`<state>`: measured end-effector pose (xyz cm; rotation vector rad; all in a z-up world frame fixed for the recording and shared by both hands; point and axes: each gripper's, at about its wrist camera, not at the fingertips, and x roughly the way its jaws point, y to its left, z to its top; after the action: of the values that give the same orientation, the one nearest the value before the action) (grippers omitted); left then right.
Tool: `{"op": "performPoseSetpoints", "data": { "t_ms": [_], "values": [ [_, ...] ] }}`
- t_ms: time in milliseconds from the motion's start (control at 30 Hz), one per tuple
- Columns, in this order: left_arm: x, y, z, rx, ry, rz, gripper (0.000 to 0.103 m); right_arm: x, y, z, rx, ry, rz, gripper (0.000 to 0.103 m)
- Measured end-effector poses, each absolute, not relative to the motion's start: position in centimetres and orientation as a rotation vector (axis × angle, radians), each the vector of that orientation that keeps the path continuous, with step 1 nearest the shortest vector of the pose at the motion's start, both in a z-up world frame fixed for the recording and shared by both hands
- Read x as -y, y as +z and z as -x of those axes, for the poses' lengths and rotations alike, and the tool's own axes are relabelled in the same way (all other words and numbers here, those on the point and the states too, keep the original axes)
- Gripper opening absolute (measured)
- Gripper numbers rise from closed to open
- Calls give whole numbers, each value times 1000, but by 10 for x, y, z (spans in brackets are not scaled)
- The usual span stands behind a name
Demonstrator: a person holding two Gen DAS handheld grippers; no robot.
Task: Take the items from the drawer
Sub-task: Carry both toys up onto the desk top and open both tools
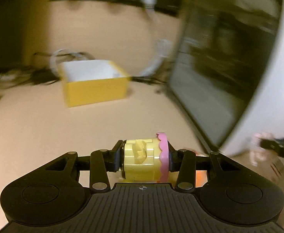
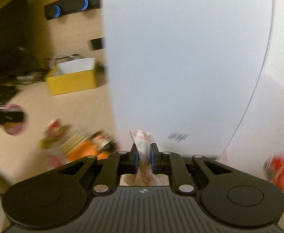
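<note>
Left wrist view: left tool (image 1: 144,158) pinches a yellow toy block with pink scalloped rim (image 1: 145,159) crosswise between its pads, clear above the surface (image 1: 44,126). An open yellow box (image 1: 95,85) sits well ahead, a white cabinet (image 1: 258,77) ahead-right. Right wrist view: right tool (image 2: 143,158) is pressed together on a thin pink-checked wrapper (image 2: 142,145), white cabinet panel directly ahead, loose items (image 2: 79,143) ahead-left. Risks, judged: smooth block could slip or roll from a narrow pad contact; crumpled wrapper may slide out; heavy blur suggests a fast swing near the cabinet
</note>
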<state>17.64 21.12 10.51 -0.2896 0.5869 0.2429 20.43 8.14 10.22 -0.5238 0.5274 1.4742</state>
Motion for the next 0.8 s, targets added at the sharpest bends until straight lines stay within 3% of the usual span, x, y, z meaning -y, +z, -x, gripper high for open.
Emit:
{"op": "performPoseSetpoints", "data": {
  "t_ms": [333,800],
  "values": [
    [-262,65,-189,-673,388,369,47,-139,52,-201,-570,1388,604,12],
    [-264,31,-203,-714,338,377,47,-141,18,-198,-596,1358,649,12]
  ]
}}
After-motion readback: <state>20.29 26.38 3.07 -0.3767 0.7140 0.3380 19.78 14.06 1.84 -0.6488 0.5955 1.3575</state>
